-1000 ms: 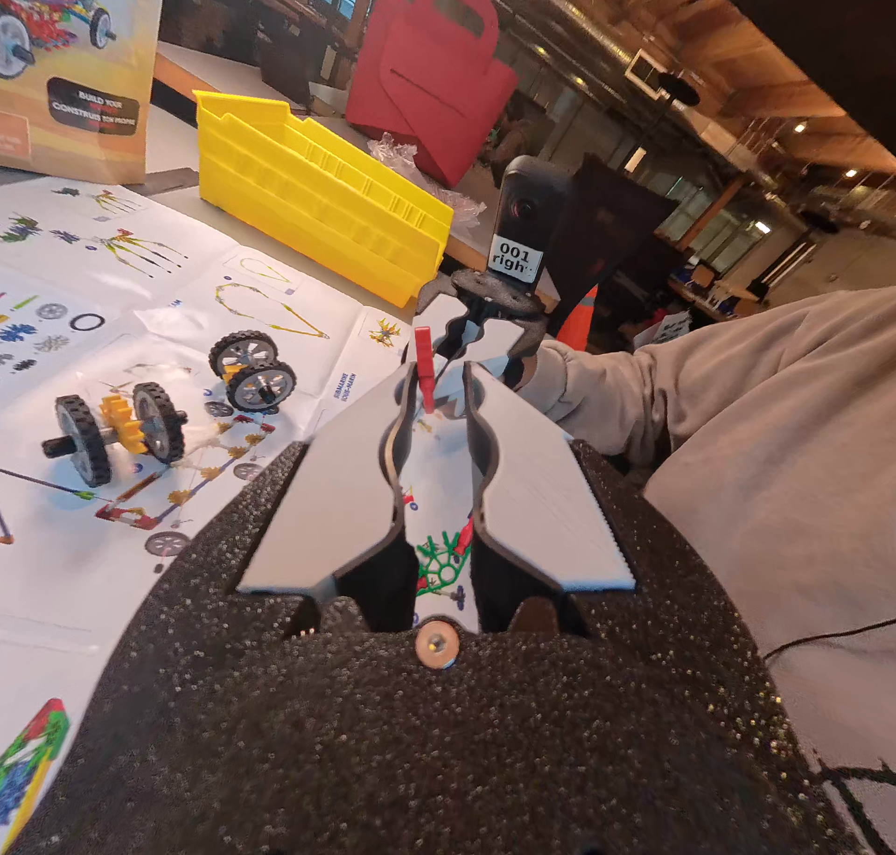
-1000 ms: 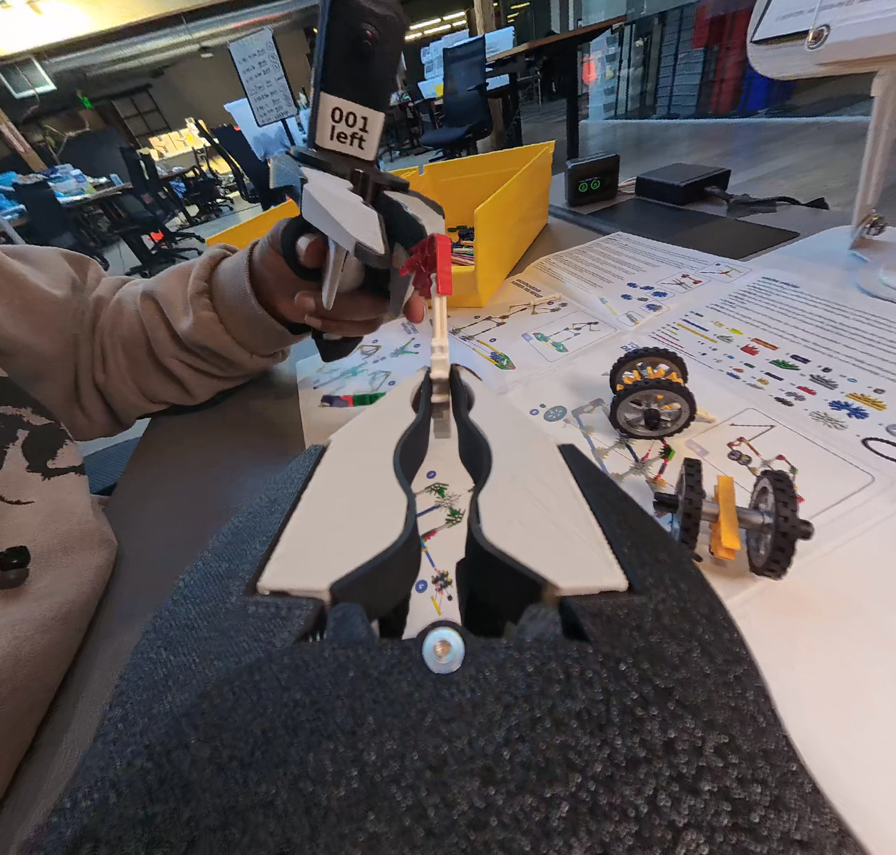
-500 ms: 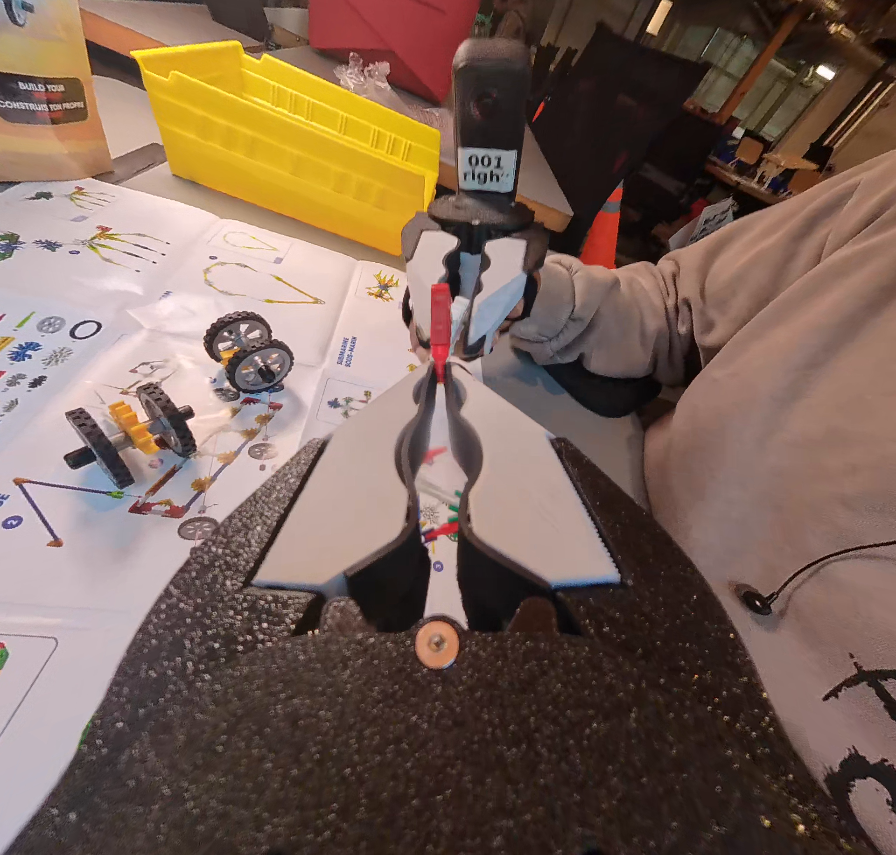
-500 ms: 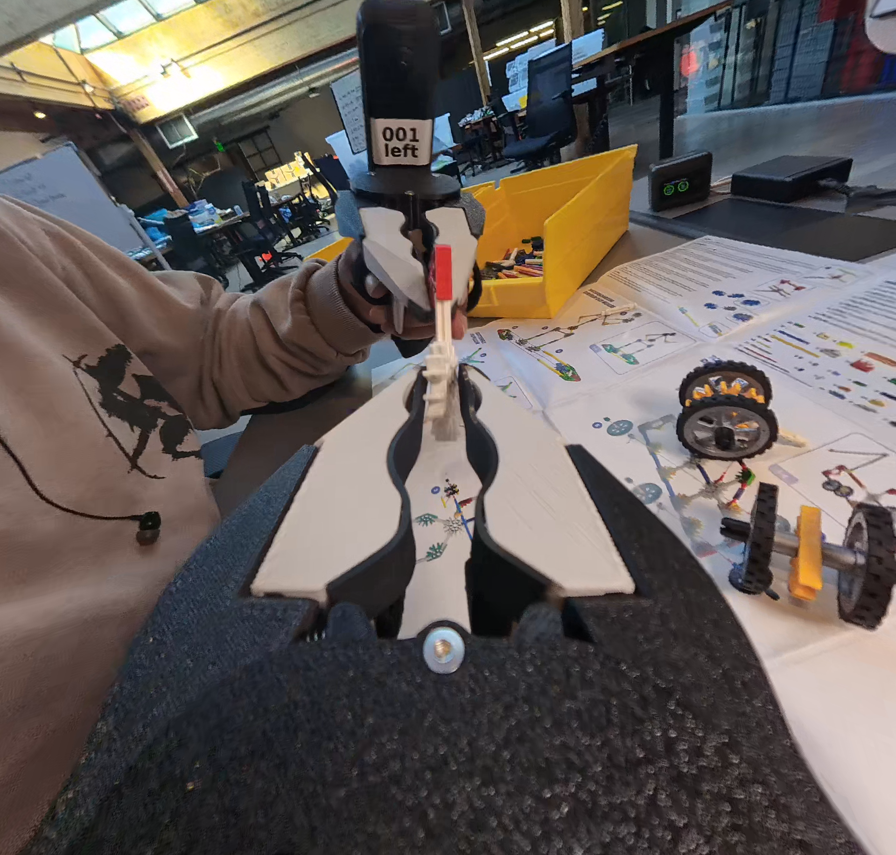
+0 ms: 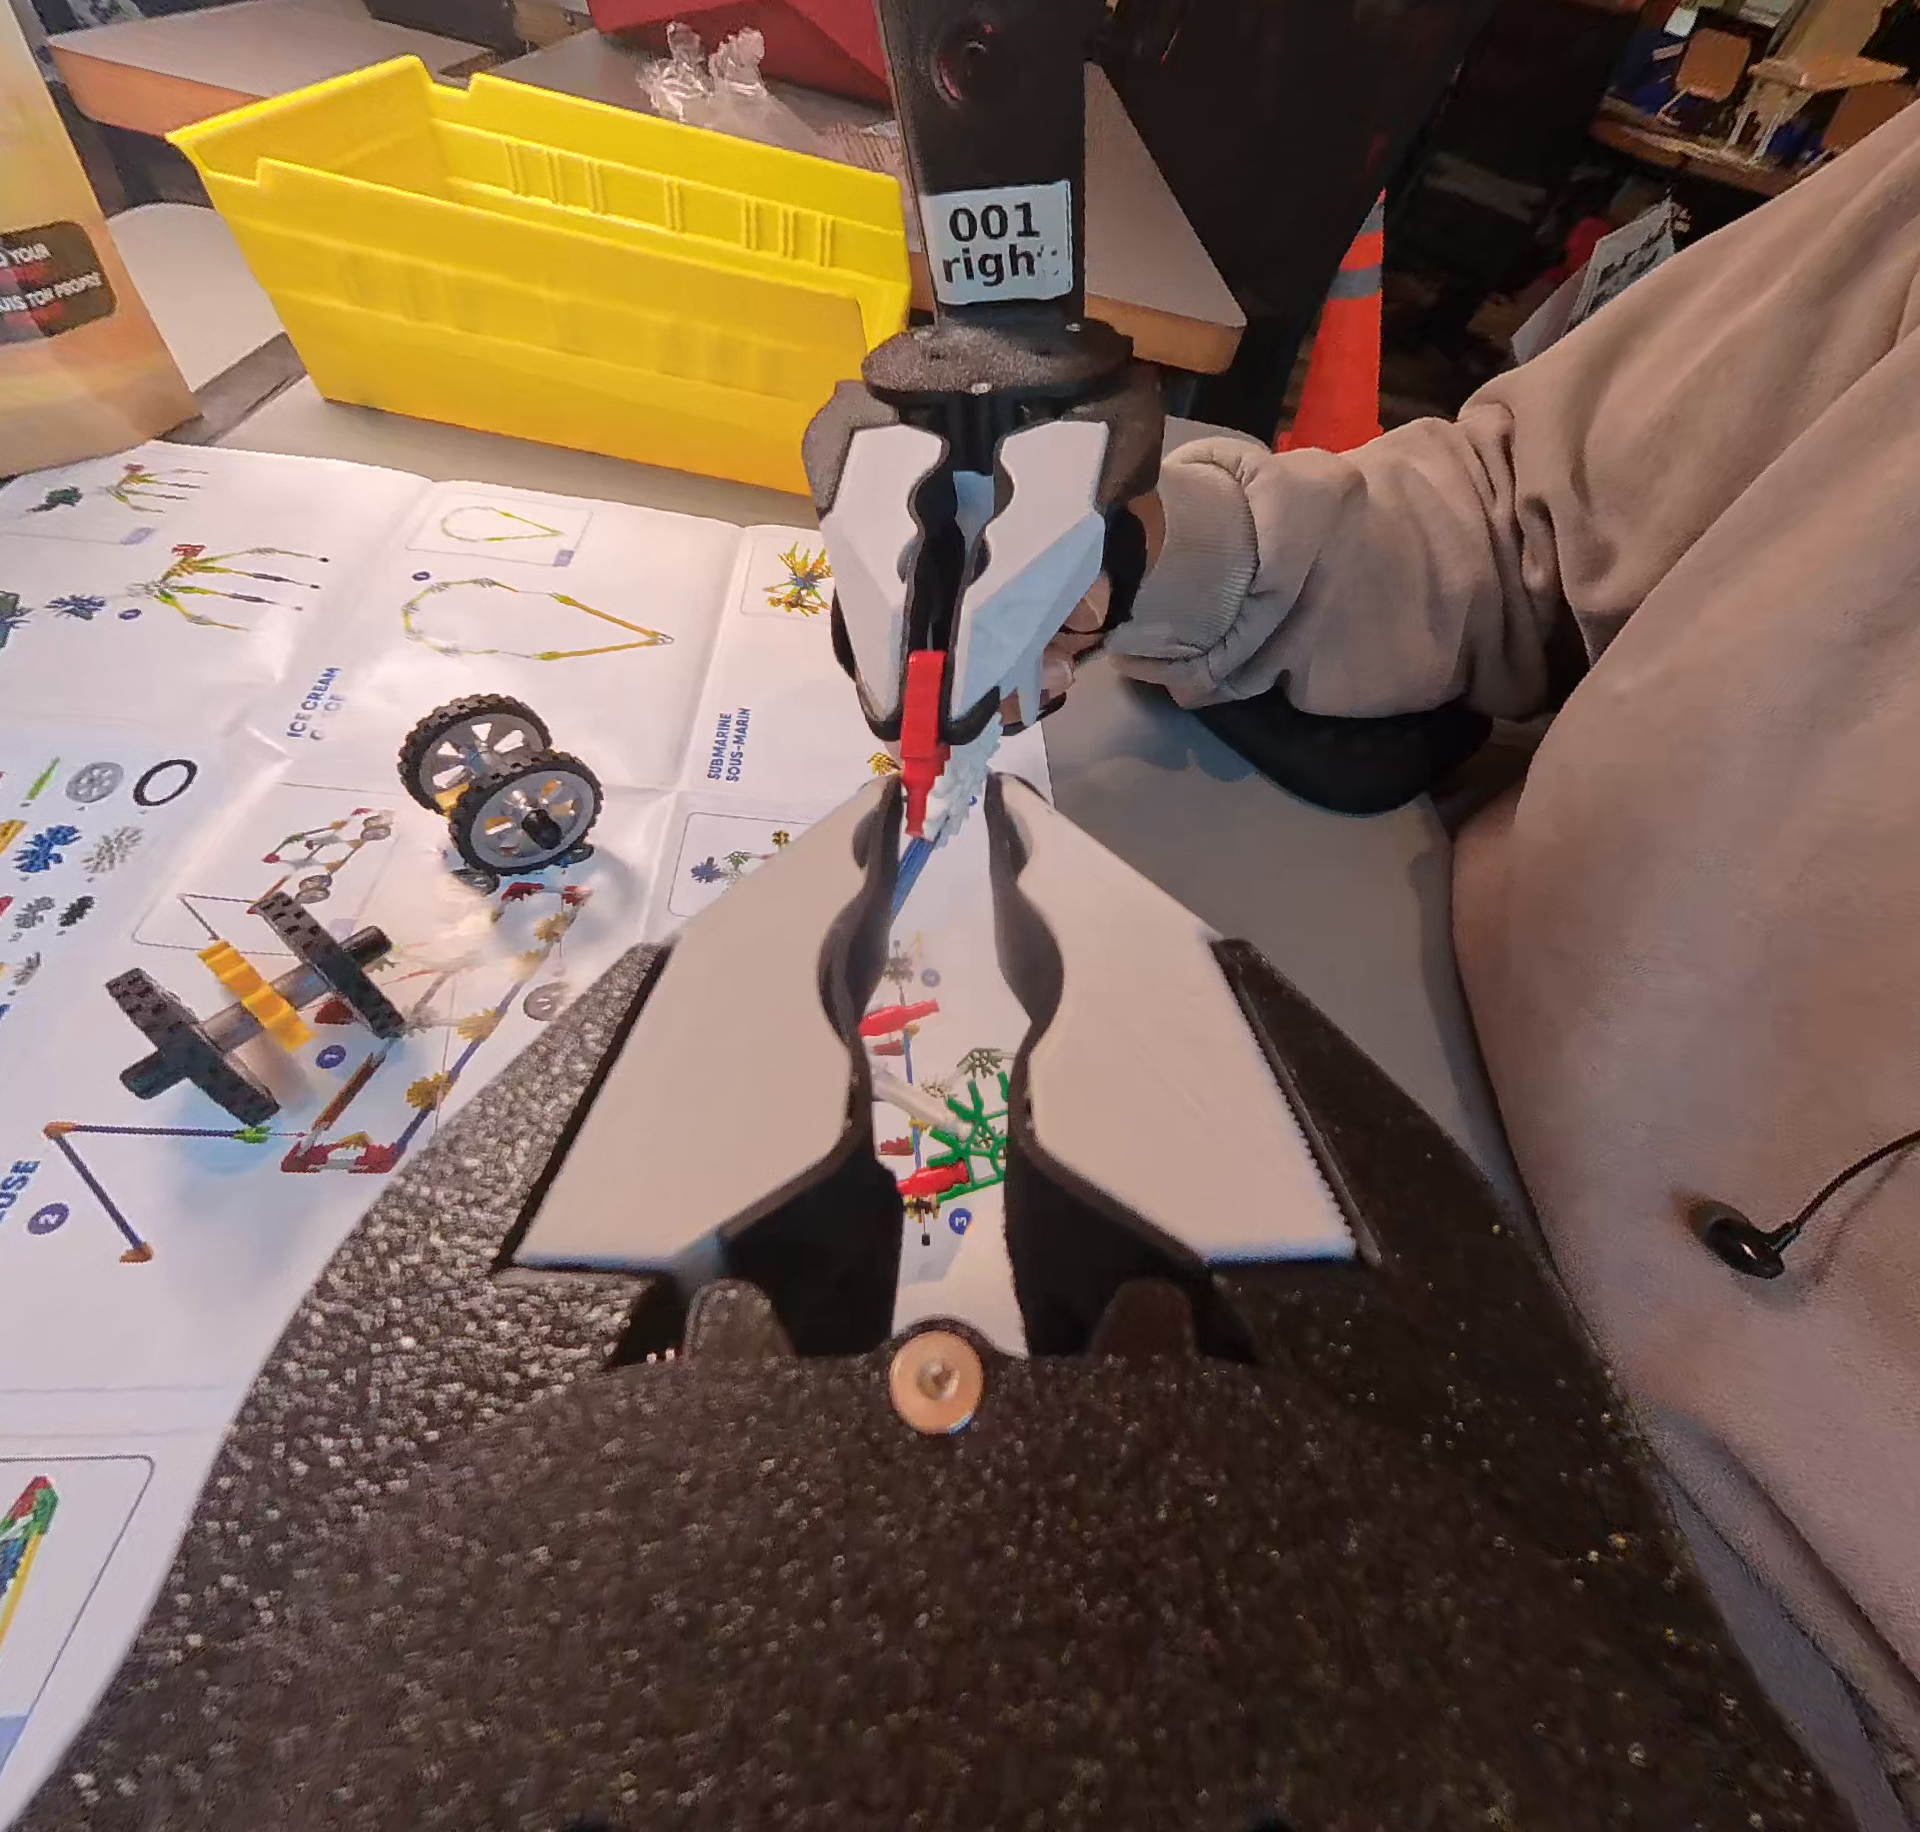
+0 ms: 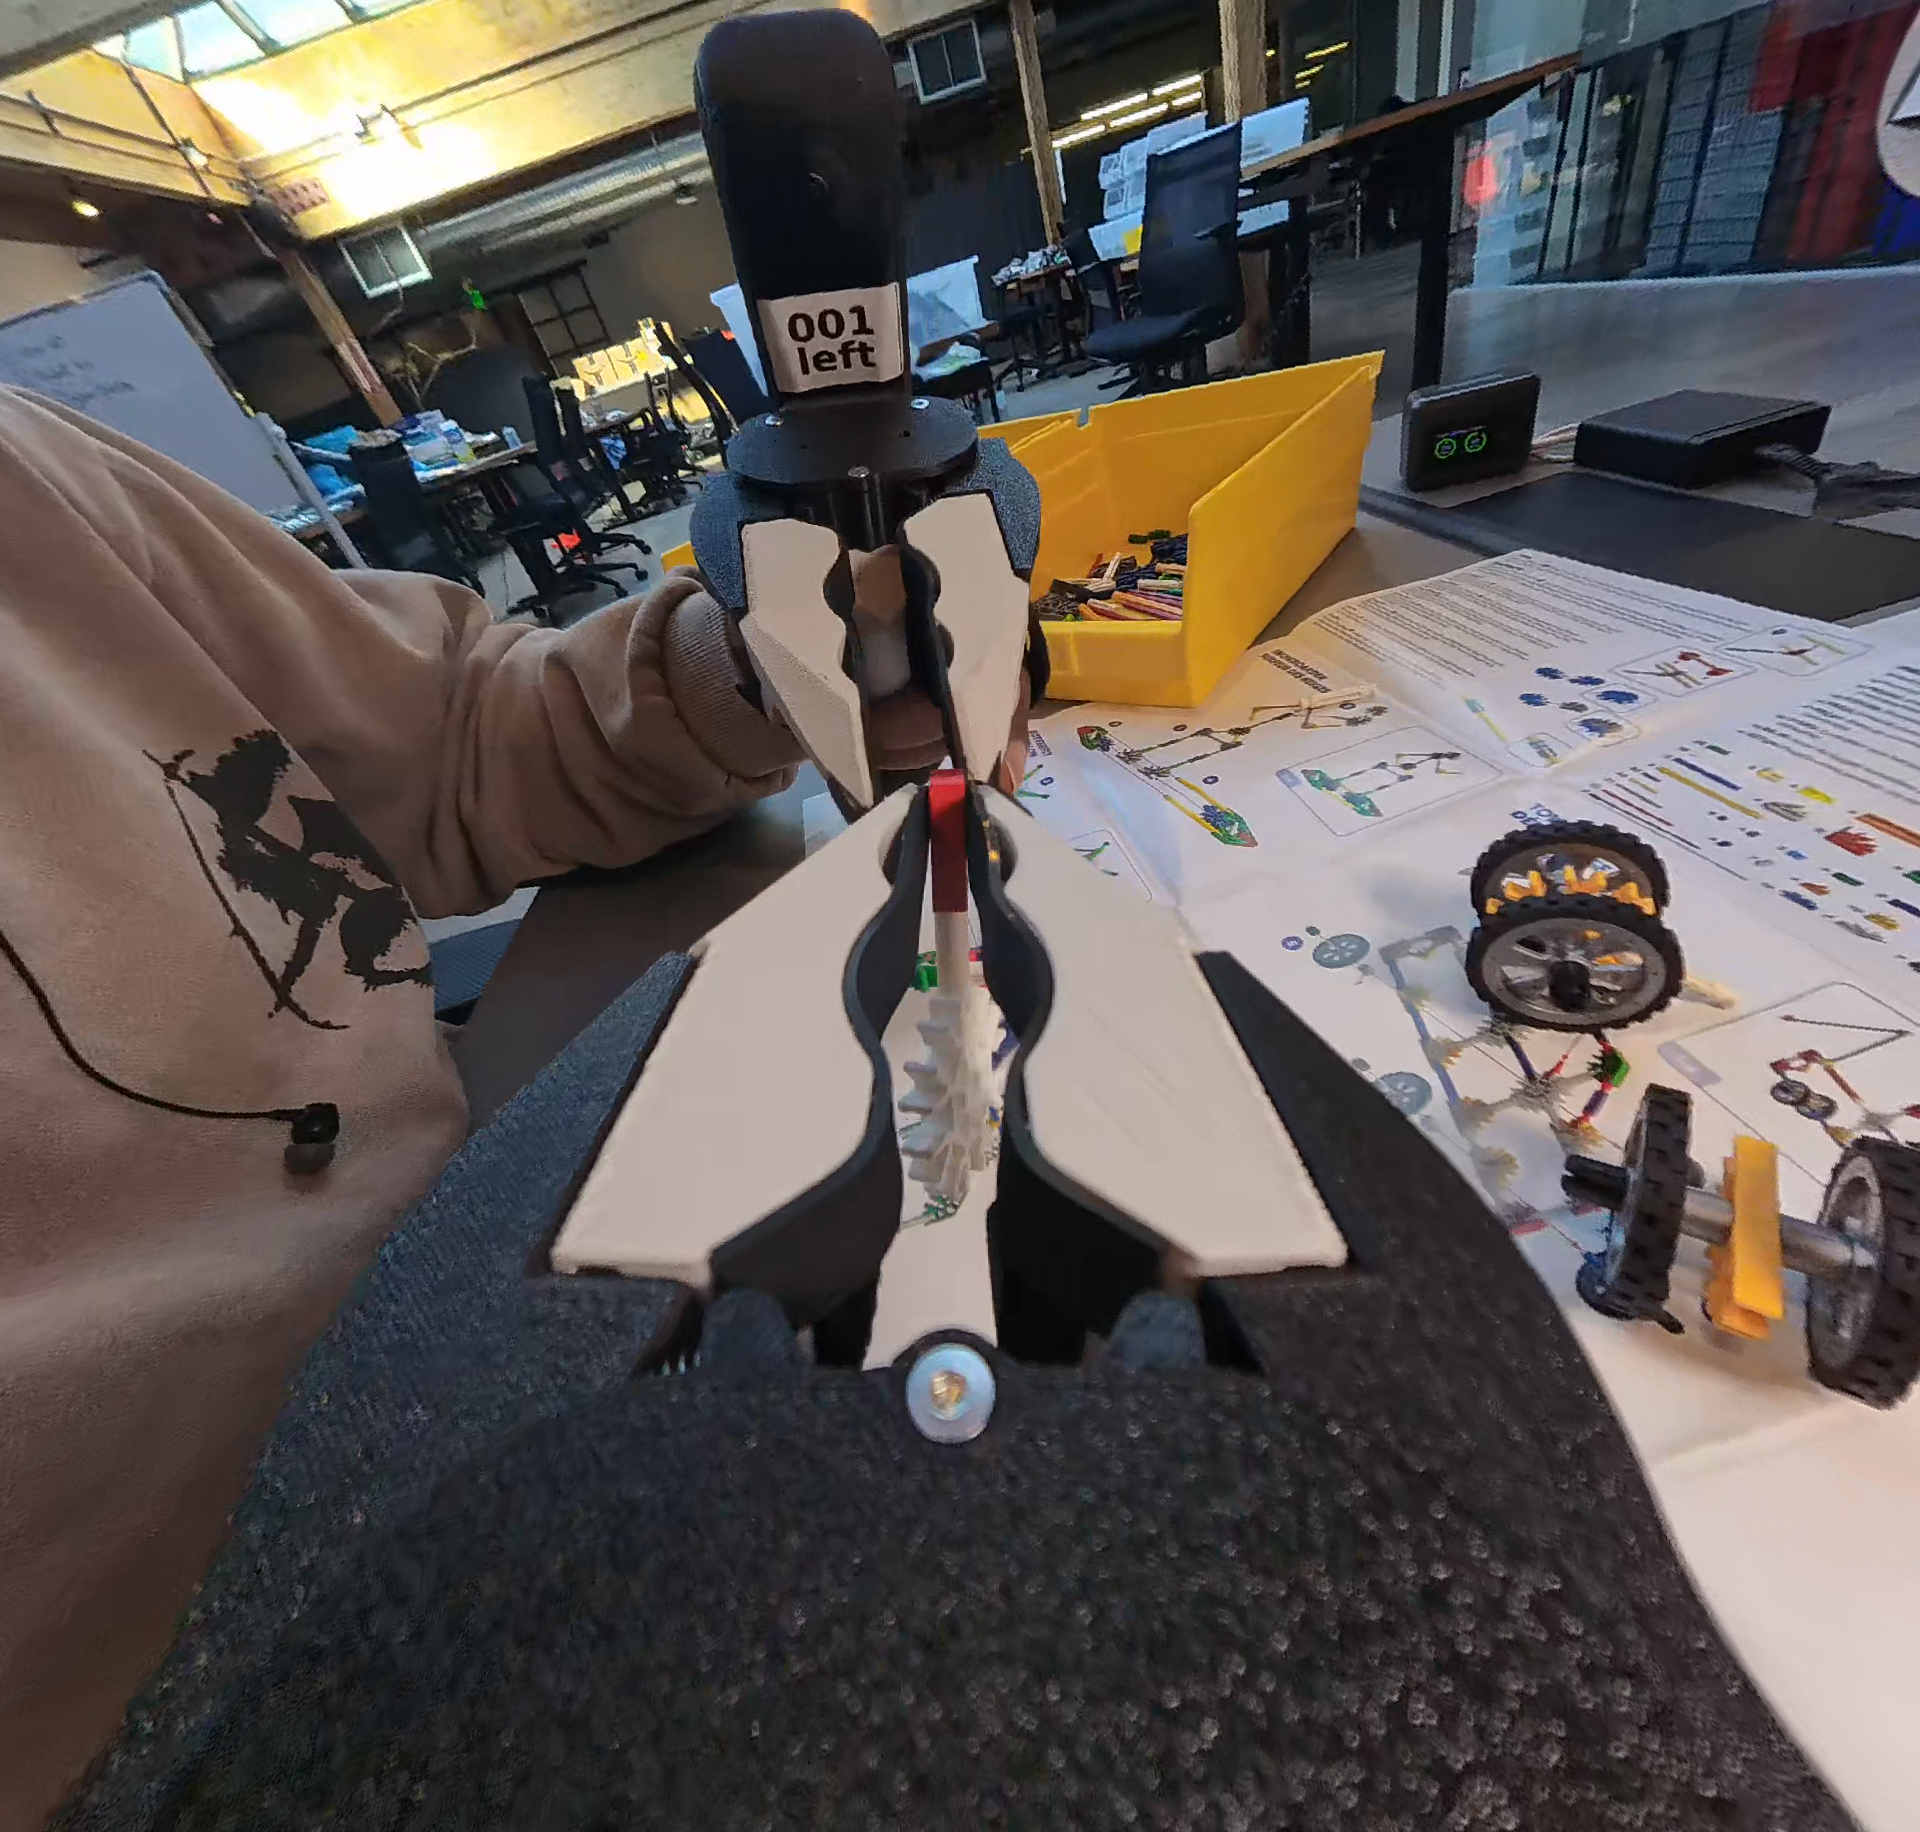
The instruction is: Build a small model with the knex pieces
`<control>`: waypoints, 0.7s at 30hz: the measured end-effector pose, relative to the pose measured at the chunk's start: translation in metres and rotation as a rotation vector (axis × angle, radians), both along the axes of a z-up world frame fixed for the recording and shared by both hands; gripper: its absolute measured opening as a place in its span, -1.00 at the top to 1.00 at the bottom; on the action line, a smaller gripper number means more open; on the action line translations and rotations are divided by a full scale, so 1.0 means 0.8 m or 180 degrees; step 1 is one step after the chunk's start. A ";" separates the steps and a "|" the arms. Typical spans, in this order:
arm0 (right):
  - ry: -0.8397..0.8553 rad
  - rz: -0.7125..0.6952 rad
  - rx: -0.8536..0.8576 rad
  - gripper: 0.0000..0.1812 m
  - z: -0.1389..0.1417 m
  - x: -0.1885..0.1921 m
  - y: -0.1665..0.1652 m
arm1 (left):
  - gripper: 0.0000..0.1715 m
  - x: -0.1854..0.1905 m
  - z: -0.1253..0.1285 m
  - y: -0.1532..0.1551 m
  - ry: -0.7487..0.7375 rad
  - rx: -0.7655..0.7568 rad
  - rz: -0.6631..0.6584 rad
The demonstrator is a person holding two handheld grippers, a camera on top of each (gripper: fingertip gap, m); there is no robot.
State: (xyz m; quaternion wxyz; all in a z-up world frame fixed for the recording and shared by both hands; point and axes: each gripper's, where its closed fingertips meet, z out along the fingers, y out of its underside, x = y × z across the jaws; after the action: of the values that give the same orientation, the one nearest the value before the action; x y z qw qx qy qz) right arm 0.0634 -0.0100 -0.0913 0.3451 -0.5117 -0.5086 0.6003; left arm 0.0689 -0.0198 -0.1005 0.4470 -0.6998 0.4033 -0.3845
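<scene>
My right gripper [image 6: 948,811] is shut on a small red piece [image 6: 948,847] at its fingertips. A short white rod [image 6: 951,951] runs from the piece to a white snowflake connector [image 6: 943,1086], seen through the gap between the fingers. In the left wrist view the right gripper [image 5: 935,717] points at me with the red piece [image 5: 921,712] in its tips and the connector [image 5: 961,790] just below. My left gripper [image 5: 943,793] is open, its tips on either side of the connector, touching nothing I can see. It faces the right gripper tip to tip [image 6: 930,790].
A printed instruction sheet [image 5: 582,702] covers the table. On it stand a joined wheel pair [image 5: 499,795] [image 6: 1569,930] and an axle with two black wheels and a yellow gear [image 5: 255,1013] [image 6: 1745,1252]. A yellow bin [image 5: 561,255] [image 6: 1226,556] holds several loose pieces. The person's beige sleeves flank both grippers. Only a small space, under 4 cm, lies between the two pairs of fingers.
My left gripper has opened and let go of the red piece. The grippers have come closer, and the red piece now sits in my right gripper's tips, with the connector below them.
</scene>
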 end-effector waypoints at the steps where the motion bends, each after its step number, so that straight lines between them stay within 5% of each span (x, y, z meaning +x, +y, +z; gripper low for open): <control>1: 0.0023 0.0020 -0.0044 0.96 0.001 0.000 0.000 | 0.91 -0.001 0.000 0.002 -0.0022 -0.0033 0.0030; 8: 0.0131 -0.0477 0.0241 0.96 0.008 -0.006 0.018 | 0.96 -0.006 0.004 0.024 -0.0356 -0.0290 0.0395; 17: -0.0129 -0.1780 0.2398 0.97 0.007 -0.017 0.041 | 1.00 -0.018 0.005 0.061 -0.1126 -0.0697 0.1096; 21: 0.0077 -0.1608 0.1624 0.96 0.012 -0.018 0.042 | 1.00 -0.019 0.006 0.059 -0.0833 -0.0506 0.1081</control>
State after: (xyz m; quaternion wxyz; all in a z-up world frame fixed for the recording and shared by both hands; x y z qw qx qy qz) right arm 0.0493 0.0235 -0.0820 0.6052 -0.5116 -0.4954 0.3557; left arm 0.0537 0.0276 -0.0958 0.4972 -0.7348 0.1867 -0.4219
